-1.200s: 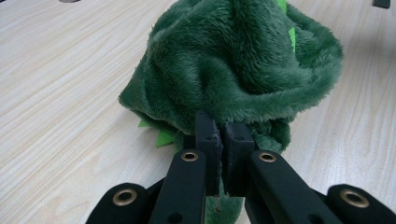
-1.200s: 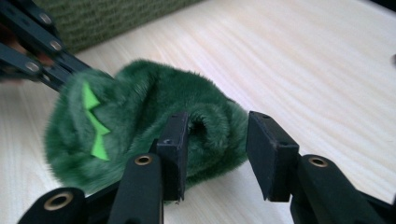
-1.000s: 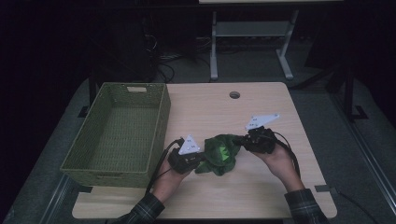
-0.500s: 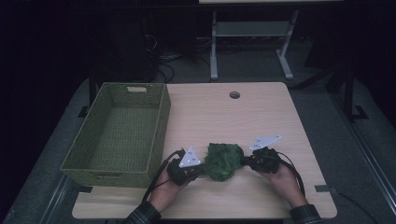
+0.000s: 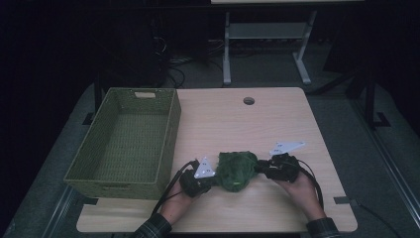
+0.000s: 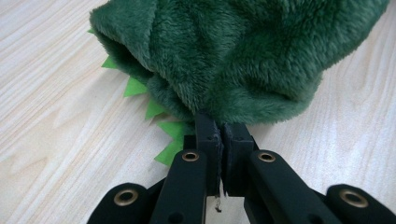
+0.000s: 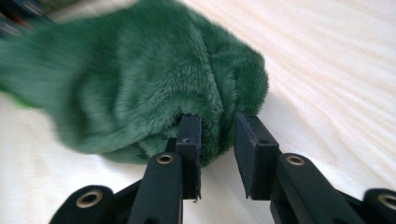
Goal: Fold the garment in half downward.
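A dark green plush toy with light green felt spikes lies crumpled on the wooden table near its front edge. My left gripper is at the toy's left side. In the left gripper view the gripper is shut on the toy's edge, beside the spikes. My right gripper is at the toy's right side. Its jaws have just been opening: in the right gripper view the gripper stands parted, with a fold of the plush loose between the fingers.
A green woven basket stands empty on the table's left part, close to my left hand. A round cable hole is at the table's far edge. A metal frame stands on the floor beyond.
Both hands came down and toward the table's front edge with the toy, which now rests on the table. The right gripper's jaws have parted from the plush.
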### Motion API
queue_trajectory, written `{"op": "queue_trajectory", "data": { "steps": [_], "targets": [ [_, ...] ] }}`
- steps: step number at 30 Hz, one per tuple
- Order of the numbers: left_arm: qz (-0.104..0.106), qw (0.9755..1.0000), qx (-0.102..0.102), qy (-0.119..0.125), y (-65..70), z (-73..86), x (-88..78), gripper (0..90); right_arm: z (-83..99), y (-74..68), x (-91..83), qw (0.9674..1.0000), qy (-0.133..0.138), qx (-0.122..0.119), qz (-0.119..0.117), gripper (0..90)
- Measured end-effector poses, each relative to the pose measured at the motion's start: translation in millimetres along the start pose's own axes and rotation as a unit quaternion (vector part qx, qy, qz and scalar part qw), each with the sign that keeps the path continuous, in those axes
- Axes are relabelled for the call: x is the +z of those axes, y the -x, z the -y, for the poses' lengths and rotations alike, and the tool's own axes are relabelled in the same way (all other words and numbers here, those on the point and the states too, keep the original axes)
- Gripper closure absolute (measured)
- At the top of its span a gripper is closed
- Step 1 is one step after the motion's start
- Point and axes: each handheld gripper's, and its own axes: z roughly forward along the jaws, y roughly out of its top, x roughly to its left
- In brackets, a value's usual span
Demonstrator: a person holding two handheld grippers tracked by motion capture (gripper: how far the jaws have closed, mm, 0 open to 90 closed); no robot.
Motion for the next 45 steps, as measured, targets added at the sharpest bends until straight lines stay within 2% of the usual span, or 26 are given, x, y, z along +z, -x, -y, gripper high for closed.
{"op": "queue_trajectory", "data": {
  "steps": [3,6,8,10,12,16,17,19,20,23,26,28,30,32,37,41,43,45],
  "targets": [
    [0.001,1.0000,0.000,-0.001,0.5,-0.3,-0.1,87.3,0.2,-7.8,-17.9,0.9995,0.025,-0.003,-0.017,69.0],
    [0.001,1.0000,-0.001,-0.001,0.2,-0.4,-0.5,87.2,2.5,-21.2,-22.4,0.9993,0.021,-0.004,-0.032,67.7],
    [0.001,1.0000,-0.003,0.002,0.4,-0.4,-0.5,87.2,5.0,-28.8,-20.6,0.9989,0.017,-0.007,-0.042,67.5],
    [0.001,1.0000,-0.003,0.002,0.3,-0.4,-0.5,87.3,6.4,-35.6,-15.4,0.9988,0.003,-0.009,-0.049,66.1],
    [0.002,1.0000,-0.005,0.003,0.4,-0.5,-0.5,87.2,6.4,-38.5,-6.5,0.9984,-0.006,-0.013,-0.054,62.8],
    [0.005,1.0000,-0.007,0.005,0.7,-0.7,-1.3,87.3,2.3,-39.6,2.3,0.9980,-0.011,-0.002,-0.062,59.6],
    [0.006,0.9999,-0.007,0.005,0.7,-0.7,-1.2,87.3,1.6,-39.1,3.6,0.9980,-0.010,-0.001,-0.062,60.7],
    [0.008,0.9999,-0.007,0.005,0.8,-0.7,-0.8,87.2,0.7,-37.8,4.0,0.9978,-0.006,0.012,-0.065,70.0],
    [0.008,0.9999,-0.007,0.004,0.9,-0.7,-0.7,87.3,0.8,-37.0,3.7,0.9980,0.000,0.010,-0.062,81.2],
    [0.009,0.9999,-0.011,0.007,1.5,-0.6,-0.8,87.3,0.7,-37.6,1.1,0.9986,0.004,-0.007,-0.052,89.4],
    [0.011,0.9998,-0.013,0.007,1.3,-0.2,-0.5,87.3,3.5,-39.8,-3.2,0.9988,-0.002,-0.009,-0.048,90.0],
    [0.012,0.9999,-0.010,0.004,0.5,0.1,-0.2,87.3,7.6,-39.4,-3.0,0.9990,-0.017,-0.006,-0.041,90.0],
    [0.014,0.9998,-0.012,0.001,0.3,0.5,0.2,87.2,12.0,-37.4,0.5,0.9988,-0.036,0.001,-0.032,90.0],
    [0.015,0.9998,-0.015,0.001,0.0,0.7,0.7,87.2,13.8,-35.0,4.4,0.9986,-0.043,0.005,-0.028,90.0],
    [0.014,0.9998,-0.011,-0.011,-2.5,2.6,4.3,87.2,14.5,-28.7,17.0,0.9973,-0.073,0.001,-0.008,90.0],
    [0.016,0.9995,-0.007,-0.026,-2.5,4.8,9.3,87.2,15.8,-25.0,22.2,0.9969,-0.077,0.009,-0.009,90.0],
    [0.022,0.9993,-0.010,-0.029,-0.6,5.4,10.6,87.0,16.0,-25.6,22.5,0.9970,-0.076,0.007,-0.011,90.0],
    [0.022,0.9993,-0.004,-0.031,1.0,4.9,9.4,85.5,16.7,-27.6,22.5,0.9972,-0.074,0.003,-0.014,90.0]
  ]
}}
